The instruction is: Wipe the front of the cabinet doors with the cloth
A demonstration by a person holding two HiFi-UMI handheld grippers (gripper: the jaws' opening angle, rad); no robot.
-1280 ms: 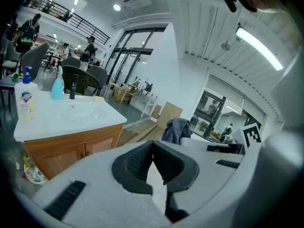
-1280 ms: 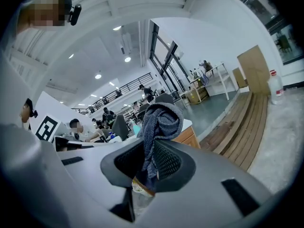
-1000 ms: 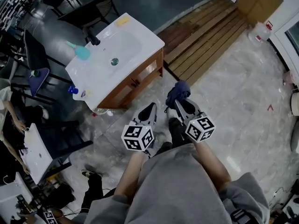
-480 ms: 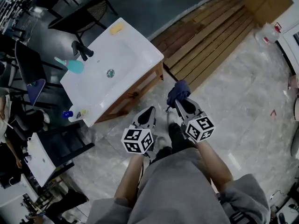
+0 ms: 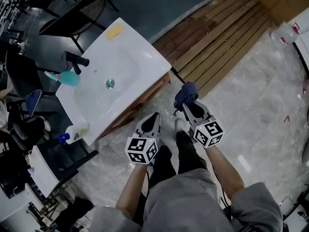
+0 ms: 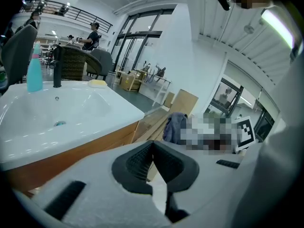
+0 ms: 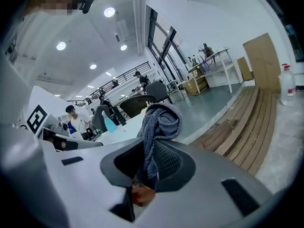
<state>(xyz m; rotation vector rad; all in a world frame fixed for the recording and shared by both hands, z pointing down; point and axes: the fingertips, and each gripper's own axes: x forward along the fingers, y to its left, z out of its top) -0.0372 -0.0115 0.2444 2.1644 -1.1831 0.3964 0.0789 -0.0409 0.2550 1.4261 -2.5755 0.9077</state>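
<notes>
Marble floor is spreading right; the cabinet doors (image 5: 140, 105) are sitting centre-left, under the sink (image 5: 130, 57); the right tool (image 5: 189, 105) is pinching the cloth (image 5: 185, 93), apart from them; the left tool (image 5: 153, 120) is resting closed, empty; lowering, then pressing the cloth flat, seems best.

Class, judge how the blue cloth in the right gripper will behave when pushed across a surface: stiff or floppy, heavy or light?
Probably floppy: the cloth bunches and droops over the right gripper. Likely light: one pinch holds it whole.
</notes>
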